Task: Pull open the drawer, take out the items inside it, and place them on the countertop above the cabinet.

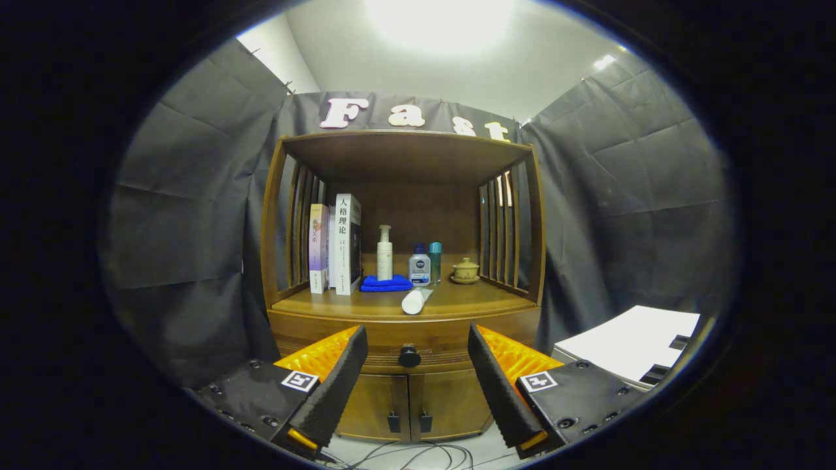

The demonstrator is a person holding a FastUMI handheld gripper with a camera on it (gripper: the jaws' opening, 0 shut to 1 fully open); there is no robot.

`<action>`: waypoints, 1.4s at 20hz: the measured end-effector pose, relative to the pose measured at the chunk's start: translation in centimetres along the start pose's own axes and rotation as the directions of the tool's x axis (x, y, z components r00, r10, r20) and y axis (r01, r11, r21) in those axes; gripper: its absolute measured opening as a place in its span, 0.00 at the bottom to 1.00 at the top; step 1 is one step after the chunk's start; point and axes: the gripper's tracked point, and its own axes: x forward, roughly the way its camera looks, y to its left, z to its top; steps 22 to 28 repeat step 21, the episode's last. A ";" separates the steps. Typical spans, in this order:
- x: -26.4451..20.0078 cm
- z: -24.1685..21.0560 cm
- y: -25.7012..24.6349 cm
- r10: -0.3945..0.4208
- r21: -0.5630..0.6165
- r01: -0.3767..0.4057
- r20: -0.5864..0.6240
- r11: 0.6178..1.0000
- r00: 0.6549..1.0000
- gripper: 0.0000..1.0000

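The drawer point(408, 352) sits closed under the surface point(457, 303), its dark knob point(409, 356) seen between my gripper's point(418, 378) wide-spread fingers, which hold nothing. On the surface I see 2 books point(334, 245) at the left edge, a blue cloth point(386, 283), bottles point(419, 266) along the back, a white tube point(415, 301) near the front edge. Dark cloth walls surround the cabinet point(408, 405).

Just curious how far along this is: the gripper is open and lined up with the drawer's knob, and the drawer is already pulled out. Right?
Not quite. In the gripper view the drawer is shut; its knob sits beyond the open gripper, untouched.
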 end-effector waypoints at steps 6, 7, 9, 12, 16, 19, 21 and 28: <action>-0.9 0.6 0.3 0.007 -0.003 -0.007 0.003 1.000 1.000 0.96; -1.1 0.8 0.4 0.012 -0.007 -0.012 0.004 1.000 1.000 0.96; -1.2 1.2 0.4 0.014 -0.021 -0.013 0.014 1.000 1.000 0.96; -1.3 1.7 0.8 0.024 -0.028 -0.023 0.030 0.999 0.999 0.96; -1.6 1.9 0.9 0.027 -0.036 -0.026 0.034 0.999 0.999 0.96; -1.6 2.1 1.1 0.033 -0.033 -0.032 0.040 0.999 0.999 0.96; -1.7 2.1 1.0 0.034 -0.035 -0.032 0.042 0.999 0.999 0.96; -1.7 2.1 1.0 0.034 -0.035 -0.032 0.042 0.999 0.999 0.96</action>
